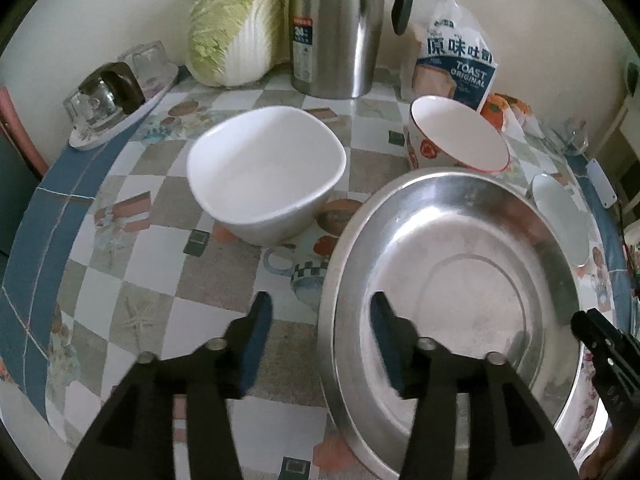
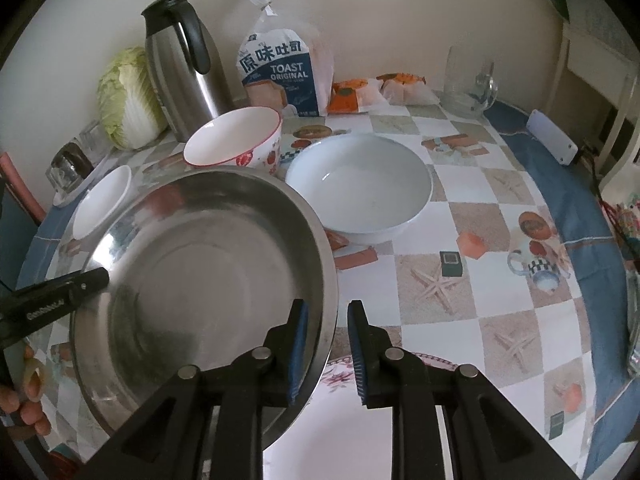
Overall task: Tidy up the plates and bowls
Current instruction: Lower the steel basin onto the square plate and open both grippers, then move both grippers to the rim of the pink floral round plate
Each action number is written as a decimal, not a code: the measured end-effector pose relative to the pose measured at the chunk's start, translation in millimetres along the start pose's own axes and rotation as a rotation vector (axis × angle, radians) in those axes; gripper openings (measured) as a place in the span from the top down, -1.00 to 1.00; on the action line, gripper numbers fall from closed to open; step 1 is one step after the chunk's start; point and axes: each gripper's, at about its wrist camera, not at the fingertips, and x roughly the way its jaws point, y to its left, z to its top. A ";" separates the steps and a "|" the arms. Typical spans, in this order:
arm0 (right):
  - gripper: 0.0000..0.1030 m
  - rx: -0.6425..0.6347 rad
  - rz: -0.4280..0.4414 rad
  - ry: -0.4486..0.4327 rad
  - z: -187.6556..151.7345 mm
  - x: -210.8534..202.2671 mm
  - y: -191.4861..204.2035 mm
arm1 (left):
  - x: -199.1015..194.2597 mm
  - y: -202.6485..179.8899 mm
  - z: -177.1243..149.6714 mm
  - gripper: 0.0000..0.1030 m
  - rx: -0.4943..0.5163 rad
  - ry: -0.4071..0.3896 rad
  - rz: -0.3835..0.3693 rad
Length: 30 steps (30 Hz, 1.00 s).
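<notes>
Both claws meet at the steel basin (image 1: 460, 280): the left gripper (image 1: 320, 320) stands open with its fingers straddling the basin's left rim, one pad outside over the tablecloth and one inside over the bowl, neither clearly pressing the metal. Left to right in the left wrist view: a small tray of upturned glasses (image 1: 116, 96) at the table edge, a cabbage (image 1: 236, 20) against the wall, a steel thermos jug (image 1: 340, 28), and a bag of toast (image 1: 456, 60). In front of these sit a white squarish bowl (image 1: 264, 172), a red-rimmed patterned bowl (image 1: 456, 136) just behind the basin, and a pale round bowl (image 1: 560, 216) at the basin's right side. Right wrist view: the right gripper (image 2: 328, 340) is likewise open, its fingers set either side of the basin's right rim, the left pad inside and the right pad outside, apart from the metal. The basin rests tilted on a flower-edged plate (image 2: 340, 380), which lies on the checked tablecloth (image 2: 460, 220). A glass mug (image 2: 468, 76) stands at the far right.
</notes>
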 end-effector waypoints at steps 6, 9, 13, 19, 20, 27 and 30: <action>0.07 0.004 -0.003 -0.032 -0.1 -9.7 -3.5 | -16.0 0.5 -1.9 -0.51 -0.029 -0.033 0.010; -0.15 -0.002 0.007 -0.049 -0.8 -16.2 -2.8 | -22.3 -2.1 -5.1 -0.65 -0.034 -0.053 0.030; -0.37 -0.020 0.024 -0.078 -3.9 -26.5 0.6 | -30.8 -10.4 -11.7 -0.82 -0.028 -0.075 0.041; -0.70 -0.038 0.035 -0.117 -10.4 -39.9 2.0 | -48.8 -19.1 -19.7 -0.83 -0.057 -0.129 0.004; -0.75 -0.036 0.036 -0.119 -11.0 -41.2 1.5 | -51.1 -20.0 -20.9 -0.83 -0.060 -0.138 0.004; -1.00 0.042 0.063 -0.132 -18.4 -52.5 -18.1 | -69.8 -28.4 -33.7 -0.84 -0.077 -0.160 -0.059; -1.00 0.089 0.068 -0.146 -21.4 -59.6 -32.7 | -77.2 -36.0 -40.7 -0.84 -0.072 -0.159 -0.093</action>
